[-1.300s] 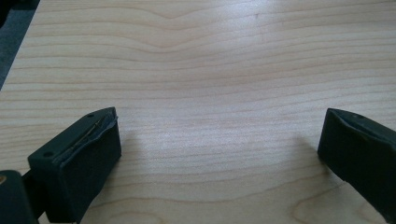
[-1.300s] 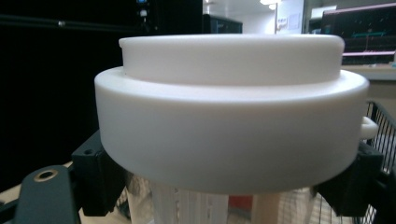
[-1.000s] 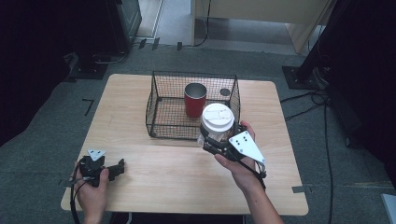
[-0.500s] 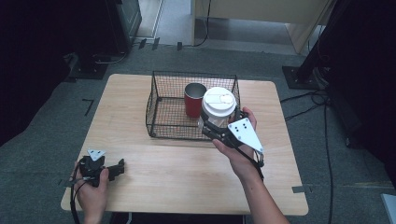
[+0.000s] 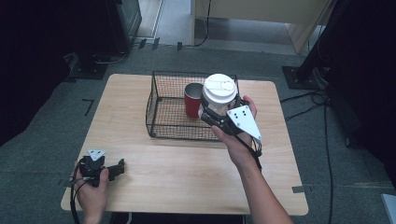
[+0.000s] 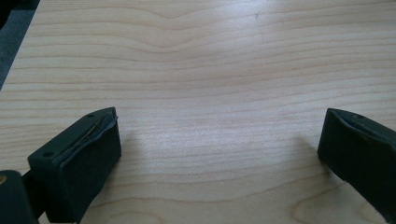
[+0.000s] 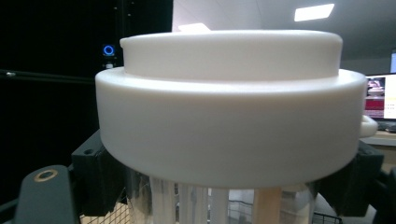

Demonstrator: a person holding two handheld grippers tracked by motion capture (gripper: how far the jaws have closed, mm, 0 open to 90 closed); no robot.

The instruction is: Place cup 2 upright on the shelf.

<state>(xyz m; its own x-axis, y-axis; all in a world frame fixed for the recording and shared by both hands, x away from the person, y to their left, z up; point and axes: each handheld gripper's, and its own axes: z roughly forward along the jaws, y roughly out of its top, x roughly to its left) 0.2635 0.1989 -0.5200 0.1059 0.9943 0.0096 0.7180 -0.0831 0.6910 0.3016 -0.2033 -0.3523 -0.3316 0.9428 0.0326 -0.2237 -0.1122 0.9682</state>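
Jaws of the right gripper (image 5: 211, 115) were clamped on the white-lidded cup (image 5: 218, 93), held above the wire basket's (image 5: 156, 109) right side beside a red cup (image 5: 191, 100) (seen from above). Down at the table's (image 5: 187, 168) near left corner, the left gripper (image 5: 114, 169) lay with jaws spread. Its own view showed them wide apart over bare wood. Up close, the right gripper's pads (image 7: 100, 175) pinched the cup (image 7: 231, 107) just under its lid.

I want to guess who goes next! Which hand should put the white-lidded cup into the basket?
Right. The right gripper is shut on the cup above the basket, beside the red cup. The left gripper rests open near the table corner, far off.
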